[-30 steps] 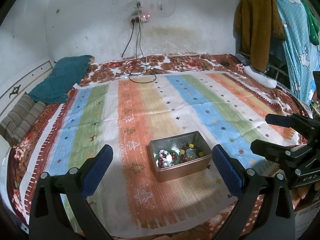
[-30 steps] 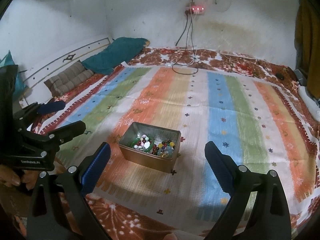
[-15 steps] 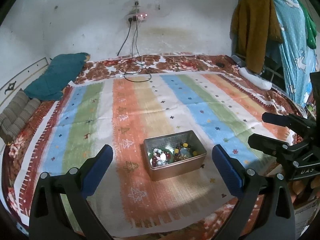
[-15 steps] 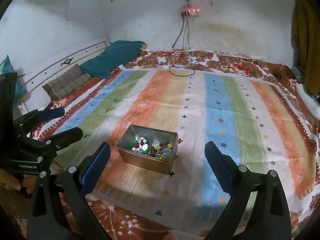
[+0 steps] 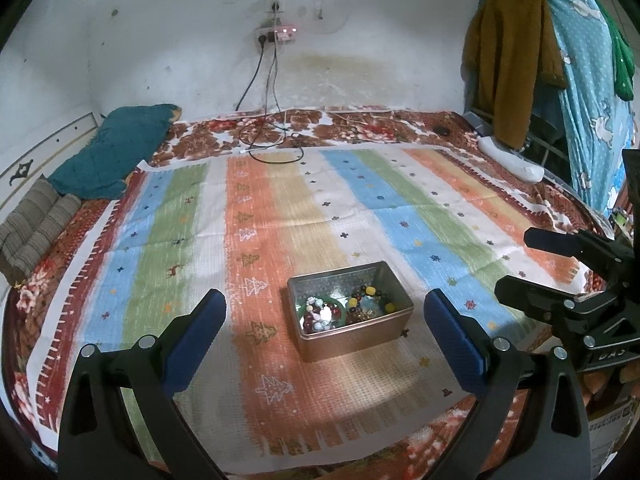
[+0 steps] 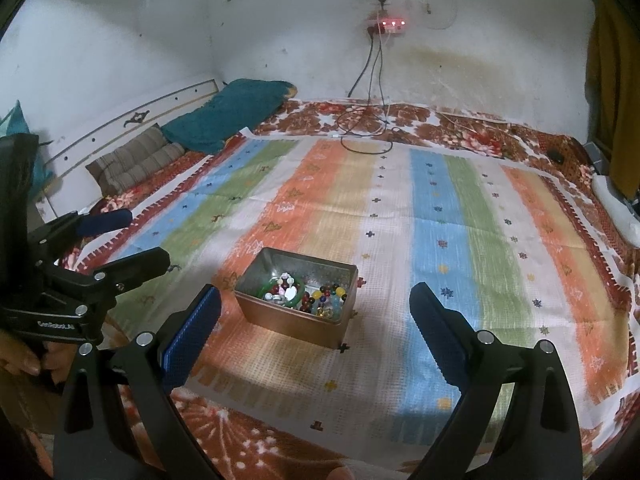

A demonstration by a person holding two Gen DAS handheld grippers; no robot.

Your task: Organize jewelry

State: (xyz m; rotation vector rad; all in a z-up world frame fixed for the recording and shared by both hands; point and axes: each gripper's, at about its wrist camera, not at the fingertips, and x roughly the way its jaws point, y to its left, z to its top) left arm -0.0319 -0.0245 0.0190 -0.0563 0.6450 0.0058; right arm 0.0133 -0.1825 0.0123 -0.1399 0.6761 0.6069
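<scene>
The left gripper (image 5: 325,334) and right gripper (image 6: 316,326) both hover with jaws spread wide, holding nothing; between and just beyond their tips an open metal tin (image 5: 394,322) of mixed beads (image 5: 326,314) sits on an orange band of the striped cloth (image 5: 404,208); the cloth overlies a floral blanket (image 5: 360,128); farther off lie a teal pillow (image 5: 110,152), charging cables (image 5: 266,142) and a stained white wall (image 5: 160,32); clothes (image 5: 510,64) hang at the right.
</scene>
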